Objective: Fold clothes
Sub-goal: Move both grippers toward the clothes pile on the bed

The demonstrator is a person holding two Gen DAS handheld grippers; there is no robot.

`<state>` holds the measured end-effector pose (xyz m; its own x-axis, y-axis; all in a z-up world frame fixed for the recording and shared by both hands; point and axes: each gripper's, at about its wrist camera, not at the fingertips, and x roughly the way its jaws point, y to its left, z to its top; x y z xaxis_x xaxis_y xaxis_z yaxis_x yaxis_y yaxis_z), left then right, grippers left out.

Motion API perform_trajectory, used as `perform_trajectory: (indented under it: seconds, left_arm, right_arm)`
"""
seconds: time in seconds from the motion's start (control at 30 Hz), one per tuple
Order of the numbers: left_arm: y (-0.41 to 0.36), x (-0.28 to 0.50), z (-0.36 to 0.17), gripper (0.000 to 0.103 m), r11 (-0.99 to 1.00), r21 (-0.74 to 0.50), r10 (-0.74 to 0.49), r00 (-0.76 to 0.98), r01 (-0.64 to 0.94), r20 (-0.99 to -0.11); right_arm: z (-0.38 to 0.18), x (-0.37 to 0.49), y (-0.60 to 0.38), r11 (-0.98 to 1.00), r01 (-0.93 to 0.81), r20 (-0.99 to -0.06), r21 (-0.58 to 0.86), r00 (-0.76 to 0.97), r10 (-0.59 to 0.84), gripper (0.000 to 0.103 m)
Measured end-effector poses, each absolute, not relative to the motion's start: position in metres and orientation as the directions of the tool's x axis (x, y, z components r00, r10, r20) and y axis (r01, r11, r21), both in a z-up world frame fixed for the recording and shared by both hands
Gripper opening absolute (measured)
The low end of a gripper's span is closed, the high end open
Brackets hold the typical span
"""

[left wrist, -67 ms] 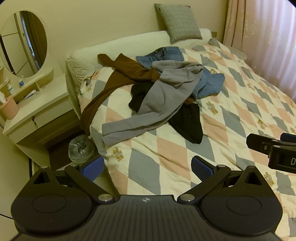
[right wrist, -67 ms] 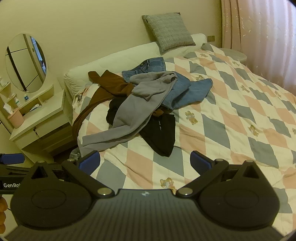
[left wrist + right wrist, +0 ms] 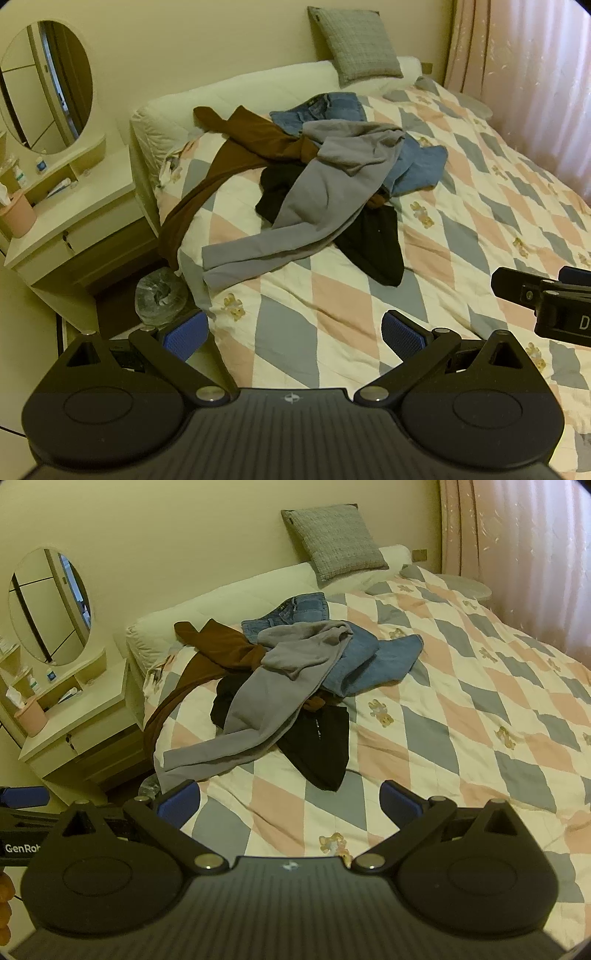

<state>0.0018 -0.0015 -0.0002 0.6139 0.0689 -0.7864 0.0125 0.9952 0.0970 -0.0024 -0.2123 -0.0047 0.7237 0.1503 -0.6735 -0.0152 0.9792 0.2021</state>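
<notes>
Left gripper (image 3: pixel 293 334) and right gripper (image 3: pixel 290 803), fingers spread wide and empty, low in frame above the quilted bed (image 3: pixel 461 709), with the tangled clothes pile (image 3: pixel 280 686) lying well apart at centre left.

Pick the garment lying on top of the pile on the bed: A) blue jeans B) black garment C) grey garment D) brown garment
C: in both wrist views the grey garment drapes over the brown garment, the black garment and the blue jeans, with nothing covering it.
</notes>
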Motion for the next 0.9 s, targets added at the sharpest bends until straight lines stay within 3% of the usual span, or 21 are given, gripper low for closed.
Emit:
perform_trajectory:
  seconds: [0.9]
  left_arm:
    - [0.022,0.036,-0.016,0.103,0.997,0.073,0.046,0.564,0.026,-0.825]
  right_arm:
    - [-0.014,0.032,-0.201,0.976,-0.003,-0.694,0.22,0.702,0.158,0.102]
